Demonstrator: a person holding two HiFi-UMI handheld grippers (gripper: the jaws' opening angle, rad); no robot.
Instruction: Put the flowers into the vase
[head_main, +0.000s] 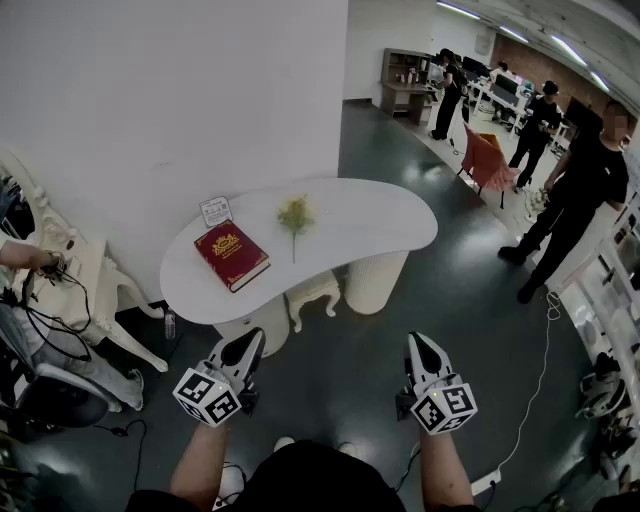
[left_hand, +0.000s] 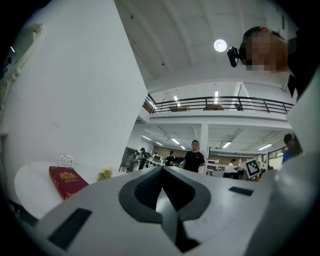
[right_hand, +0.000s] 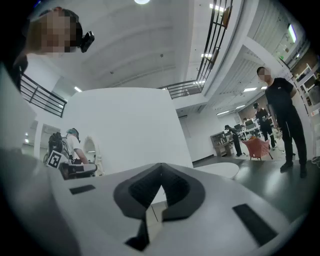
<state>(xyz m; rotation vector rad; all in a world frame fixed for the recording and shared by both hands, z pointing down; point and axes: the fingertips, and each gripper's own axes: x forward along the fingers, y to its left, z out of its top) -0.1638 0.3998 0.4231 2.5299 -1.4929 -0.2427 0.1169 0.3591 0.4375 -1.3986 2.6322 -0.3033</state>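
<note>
A small bunch of yellow flowers (head_main: 295, 215) lies flat on the white kidney-shaped table (head_main: 380, 225); in the left gripper view the flowers (left_hand: 104, 174) show far off beyond the jaws. No vase shows in any view. My left gripper (head_main: 250, 342) and right gripper (head_main: 420, 346) hang side by side over the dark floor, well short of the table's near edge. The jaws of both stand together and hold nothing. The left gripper (left_hand: 161, 170) points level toward the table, and the right gripper (right_hand: 161, 166) points level toward the white wall.
On the table's left part lie a red book (head_main: 231, 254) and a small white card (head_main: 216, 211). A white stool (head_main: 312, 292) sits under the table, a white ornate chair (head_main: 90, 290) at left. People stand at right (head_main: 575, 190); a cable runs over the floor there.
</note>
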